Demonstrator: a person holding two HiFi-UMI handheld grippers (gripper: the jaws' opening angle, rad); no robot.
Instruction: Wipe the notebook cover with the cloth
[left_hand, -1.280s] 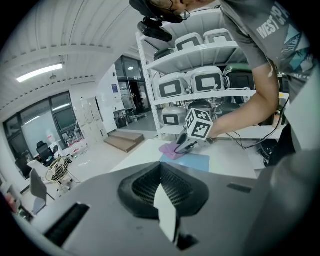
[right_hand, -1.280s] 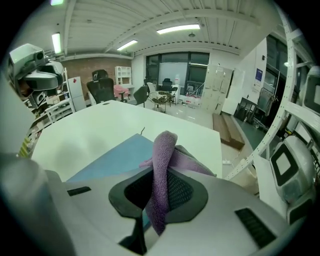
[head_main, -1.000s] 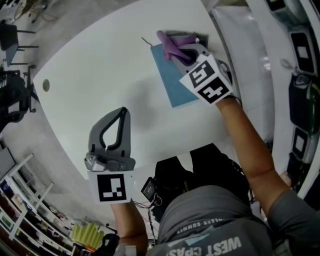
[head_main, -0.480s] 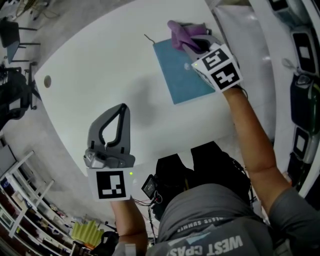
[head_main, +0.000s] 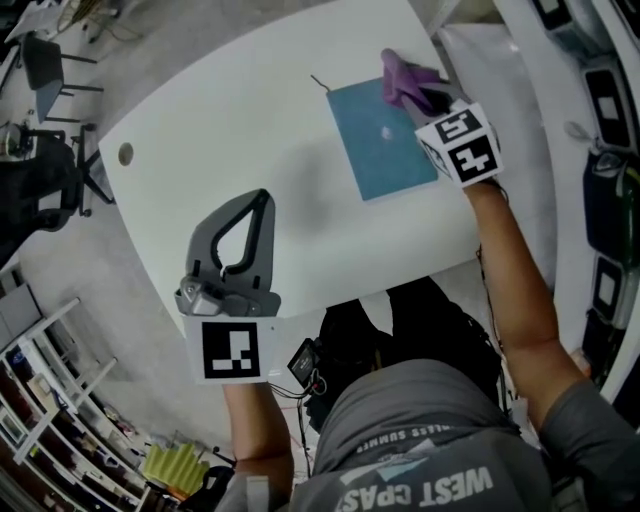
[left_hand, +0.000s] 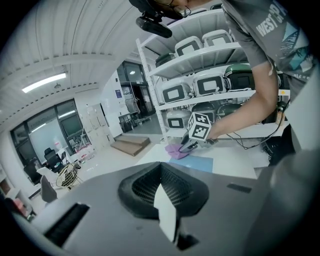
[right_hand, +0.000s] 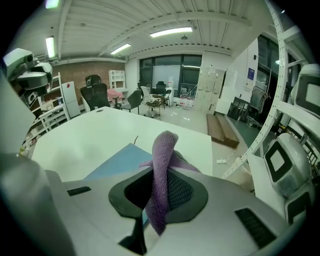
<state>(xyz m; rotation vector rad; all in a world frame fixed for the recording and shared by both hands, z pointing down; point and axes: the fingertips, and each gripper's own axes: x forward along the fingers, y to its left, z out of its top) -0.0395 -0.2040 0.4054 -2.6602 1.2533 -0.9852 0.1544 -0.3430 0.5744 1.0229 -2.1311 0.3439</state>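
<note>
The blue notebook (head_main: 385, 140) lies flat on the white table (head_main: 250, 130), towards its far right side. My right gripper (head_main: 428, 98) is shut on the purple cloth (head_main: 405, 80), which hangs over the notebook's far right corner. In the right gripper view the cloth (right_hand: 165, 150) stands up between the jaws, with the notebook (right_hand: 117, 160) just beyond them. My left gripper (head_main: 262, 200) hovers over the near part of the table, shut with nothing in it and well apart from the notebook. The left gripper view shows the notebook (left_hand: 192, 162), the cloth (left_hand: 175, 150) and the right gripper (left_hand: 187, 146) far ahead.
A round cable hole (head_main: 125, 153) sits at the table's far left. Shelves with grey bins (head_main: 605, 110) stand close along the right side. Office chairs (head_main: 40, 180) are on the floor to the left. The table's near edge runs just in front of the person.
My right gripper has carried the cloth to the right along the notebook's far edge to its far right corner. My left gripper has lifted slightly, still shut.
</note>
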